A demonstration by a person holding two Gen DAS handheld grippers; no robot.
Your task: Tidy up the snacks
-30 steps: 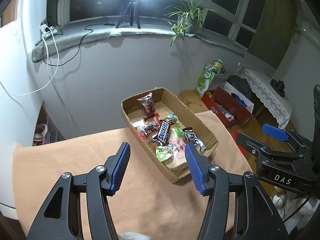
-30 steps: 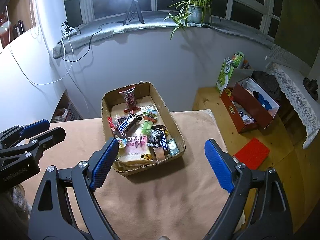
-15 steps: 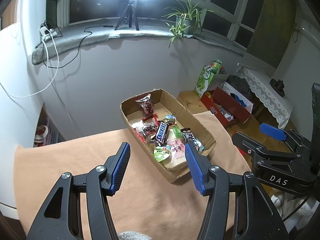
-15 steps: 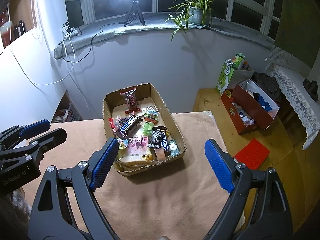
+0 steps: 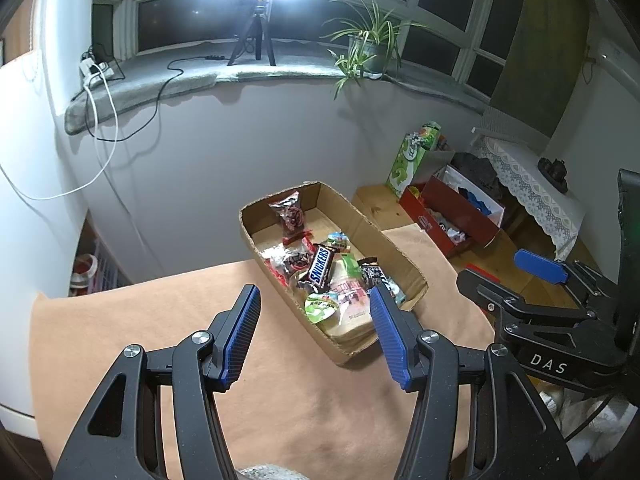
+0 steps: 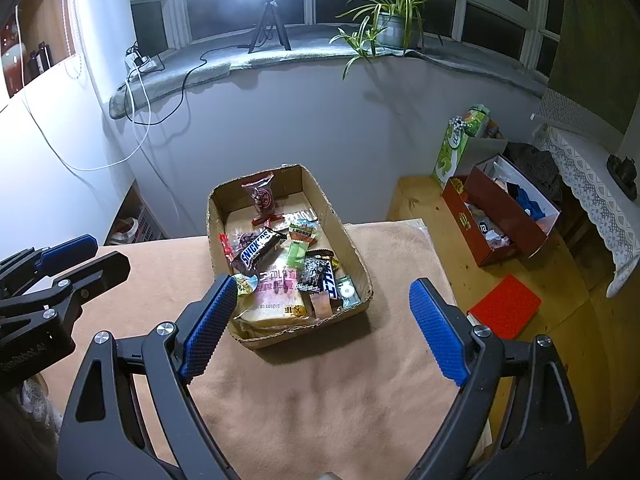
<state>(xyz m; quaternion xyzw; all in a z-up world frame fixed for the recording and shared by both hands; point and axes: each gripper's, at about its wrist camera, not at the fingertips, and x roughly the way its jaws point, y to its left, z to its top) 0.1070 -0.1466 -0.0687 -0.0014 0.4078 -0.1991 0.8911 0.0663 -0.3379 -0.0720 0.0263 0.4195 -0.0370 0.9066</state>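
Your left gripper [image 5: 314, 334] and right gripper [image 6: 320, 328] gape empty; the snacks [image 6: 280, 264] (apparently all boxed) lie ahead.

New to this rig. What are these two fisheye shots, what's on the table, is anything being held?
No robot: a person holds a two-finger clamp in each hand, with a camera on each looking along the fingers. One shot is from the left gripper, the other from the right gripper; each also catches the other at its edge. Both are open and hold nothing. On the tan cloth sits a cardboard box of snacks, with a Snickers bar on top.
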